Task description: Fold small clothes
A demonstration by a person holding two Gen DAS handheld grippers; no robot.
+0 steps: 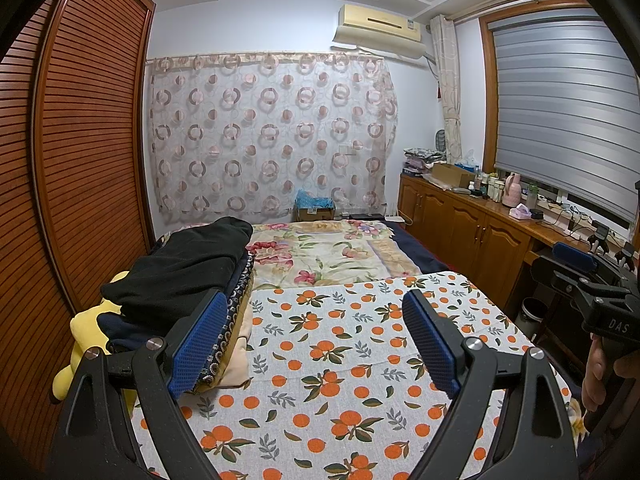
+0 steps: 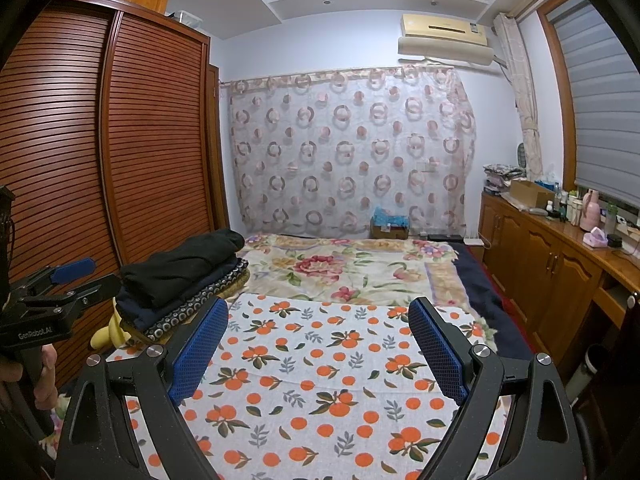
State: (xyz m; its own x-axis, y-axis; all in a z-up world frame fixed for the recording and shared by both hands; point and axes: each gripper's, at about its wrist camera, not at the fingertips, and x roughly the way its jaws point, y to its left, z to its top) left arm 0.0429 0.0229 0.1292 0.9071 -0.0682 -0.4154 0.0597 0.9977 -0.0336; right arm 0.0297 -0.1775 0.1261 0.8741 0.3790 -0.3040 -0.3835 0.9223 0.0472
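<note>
Tongs first: my left tongs (image 1: 312,344) stand wide apart and hold nothing, and my right tongs (image 2: 318,346) are likewise spread wide and empty, both hanging above the bed with no cloth between the blue pads (image 1: 196,344). I judge this a waiting posture, chosen so either pair can drop onto a garment without first having to release. Each wrist view catches the other gripper at its margin, level and apart, which suggests I am keeping them clear of one another. Beneath both lies the orange-print cloth (image 1: 360,360), spread flat over the near end of the bed and, in my judgement, serving as the folding surface. The task's clothes sit as a stack of folded clothes (image 1: 188,276) at the left edge of the bed, black piece on top, dark patterned pieces under it, probably set there to keep the middle free. A yellow soft toy (image 1: 86,332) is wedged against that stack on its outer side. No unfolded garment shows on the cloth, so I cannot tell what is left to fold.
</note>
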